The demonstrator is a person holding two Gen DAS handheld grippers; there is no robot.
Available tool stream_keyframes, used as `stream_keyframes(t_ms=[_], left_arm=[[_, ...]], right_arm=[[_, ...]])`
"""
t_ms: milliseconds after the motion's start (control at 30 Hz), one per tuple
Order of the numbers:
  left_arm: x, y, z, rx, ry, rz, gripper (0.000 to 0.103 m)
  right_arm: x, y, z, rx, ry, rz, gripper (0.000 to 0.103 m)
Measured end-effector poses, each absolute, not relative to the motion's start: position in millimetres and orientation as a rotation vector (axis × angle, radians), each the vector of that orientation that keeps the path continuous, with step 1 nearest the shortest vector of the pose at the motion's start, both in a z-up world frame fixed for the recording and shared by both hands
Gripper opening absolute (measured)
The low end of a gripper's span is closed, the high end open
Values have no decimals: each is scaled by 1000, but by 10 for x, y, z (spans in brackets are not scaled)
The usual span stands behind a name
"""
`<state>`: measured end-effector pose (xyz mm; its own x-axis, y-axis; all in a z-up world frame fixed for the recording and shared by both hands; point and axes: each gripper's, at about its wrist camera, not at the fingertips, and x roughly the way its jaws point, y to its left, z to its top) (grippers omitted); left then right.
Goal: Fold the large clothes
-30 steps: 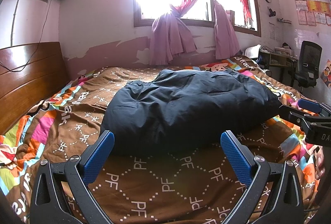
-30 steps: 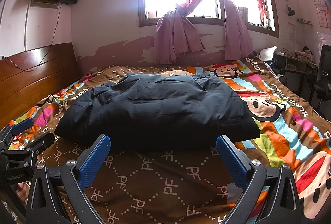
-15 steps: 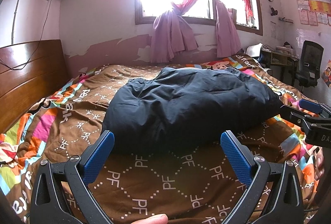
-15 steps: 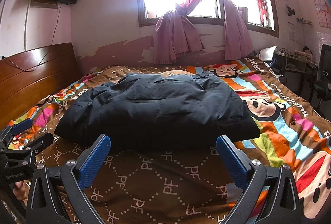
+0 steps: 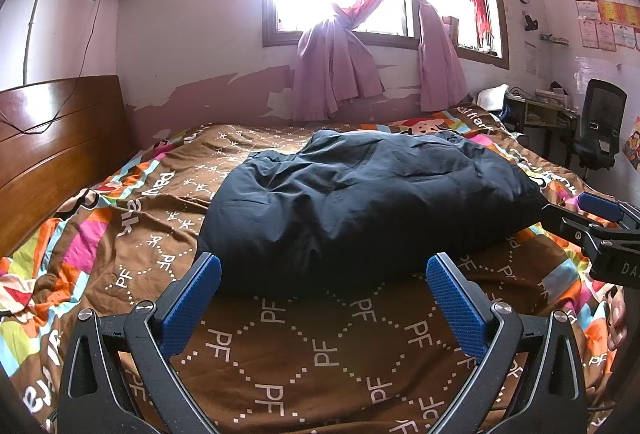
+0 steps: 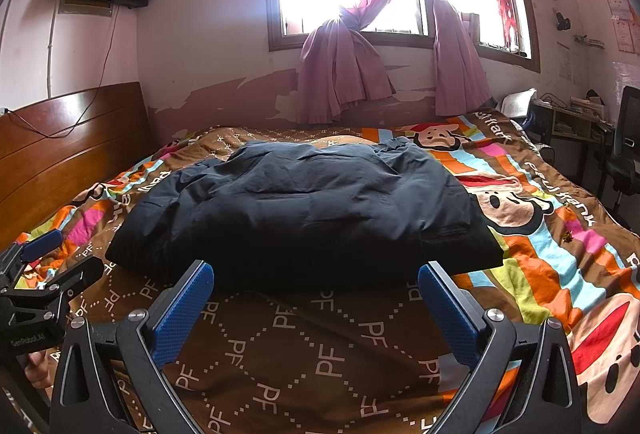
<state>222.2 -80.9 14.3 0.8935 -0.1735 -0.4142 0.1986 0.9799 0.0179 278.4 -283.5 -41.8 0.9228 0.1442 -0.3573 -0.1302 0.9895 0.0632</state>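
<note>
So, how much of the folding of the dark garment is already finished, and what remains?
Done, by the look of it: the dark garment lies on the bedspread as a compact, puffy bundle, no sleeves spread out. In hand: nothing. The left gripper and the right gripper are both open, short of its near edge, apart from it. Left: perhaps a final flattening or tidying; I cannot tell whether another fold is planned.

The left gripper [image 5: 323, 298] is a black angular frame with silver round screws and two ribbed blue rectangular finger pads [image 5: 191, 302]; the right gripper [image 6: 316, 308] is built alike; white lettering marks each one's black side, "GenRobot.AI" on the left.
</note>
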Motion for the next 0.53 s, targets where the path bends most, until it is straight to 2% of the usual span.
stream_keyframes(t_ms=[533], left_arm=[[2223, -845, 146, 60, 436, -198, 101]], right_arm=[[2787, -2831, -415, 39, 371, 141, 103]])
